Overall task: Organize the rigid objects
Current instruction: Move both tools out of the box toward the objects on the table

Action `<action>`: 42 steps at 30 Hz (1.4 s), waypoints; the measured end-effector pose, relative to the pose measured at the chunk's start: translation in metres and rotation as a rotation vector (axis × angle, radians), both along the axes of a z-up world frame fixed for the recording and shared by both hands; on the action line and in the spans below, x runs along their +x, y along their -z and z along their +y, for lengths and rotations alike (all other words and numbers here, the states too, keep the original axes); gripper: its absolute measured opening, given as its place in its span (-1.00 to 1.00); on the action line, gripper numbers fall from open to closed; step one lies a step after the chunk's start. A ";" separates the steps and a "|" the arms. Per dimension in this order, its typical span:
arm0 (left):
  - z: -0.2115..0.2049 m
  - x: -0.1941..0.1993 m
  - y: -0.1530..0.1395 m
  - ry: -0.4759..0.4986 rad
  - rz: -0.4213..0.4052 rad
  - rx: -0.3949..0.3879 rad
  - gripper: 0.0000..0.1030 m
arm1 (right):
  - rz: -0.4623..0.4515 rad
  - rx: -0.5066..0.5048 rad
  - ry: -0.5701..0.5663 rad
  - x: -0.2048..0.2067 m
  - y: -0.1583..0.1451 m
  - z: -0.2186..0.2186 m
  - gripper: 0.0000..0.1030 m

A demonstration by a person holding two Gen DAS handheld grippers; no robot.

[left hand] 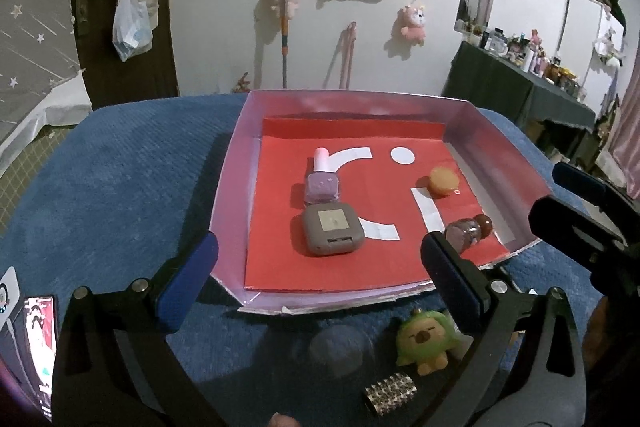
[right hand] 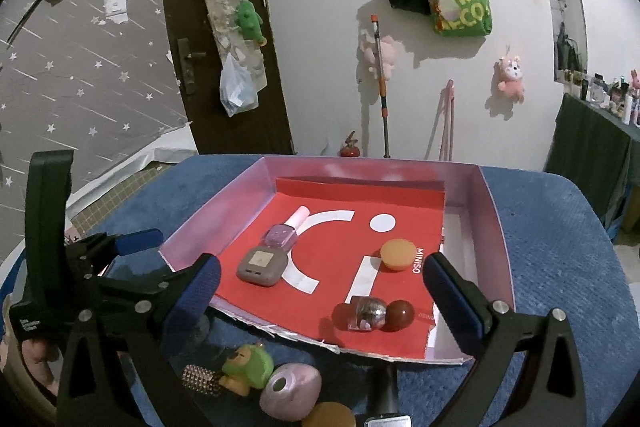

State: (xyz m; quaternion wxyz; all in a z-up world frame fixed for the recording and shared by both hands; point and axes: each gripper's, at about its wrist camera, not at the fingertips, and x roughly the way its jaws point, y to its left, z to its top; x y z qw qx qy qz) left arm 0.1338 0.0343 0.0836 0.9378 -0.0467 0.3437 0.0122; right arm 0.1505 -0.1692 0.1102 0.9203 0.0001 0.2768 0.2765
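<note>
So: blue textured tabletop (right hand: 552, 227) carries everything. On it sits a shallow pink-walled box (right hand: 490, 211) lined with a red MINISO sheet (right hand: 344, 247), taking up the middle of both views.

Left gripper (left hand: 320, 279) has its jaws spread wide, nothing between the pads, hanging over the box's near edge. Right gripper (right hand: 322, 293) is likewise spread to its full width, empty, also at the near edge; in the left wrist view its black body shows at 3 o'clock.

Inside the box, by size:
- grey rounded-square device (right hand: 262, 267) at 9 o'clock of the sheet
- nail polish bottle (right hand: 285, 231), lilac body and pale pink cap, lying flat, touching the device on its far side
- small clear bottle with a brown round cap (right hand: 376, 314), lying on its side at 5 o'clock
- orange round puff (right hand: 397, 255) at 3 o'clock, apart from the rest

Outside the box, at 6 o'clock on the blue top:
- pink oval case (right hand: 290, 391)
- green plush figure (right hand: 248, 371), just beside the case
- studded cylinder (right hand: 200, 381), next to the figure
- tan round thing (right hand: 330, 417), partly cut off by the frame edge
</note>
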 end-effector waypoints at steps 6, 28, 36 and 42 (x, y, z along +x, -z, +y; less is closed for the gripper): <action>-0.006 -0.005 0.003 0.029 0.037 -0.002 1.00 | -0.022 -0.005 0.015 -0.011 0.001 -0.006 1.00; -0.016 -0.037 0.007 0.067 0.037 -0.010 1.00 | -0.053 -0.065 -0.014 -0.046 0.012 -0.005 0.86; -0.017 -0.045 0.009 0.067 0.034 -0.020 1.00 | -0.038 -0.053 0.002 -0.052 0.014 -0.010 0.86; -0.019 -0.052 0.012 0.080 0.026 -0.034 1.00 | -0.024 -0.049 0.004 -0.057 0.020 -0.013 0.76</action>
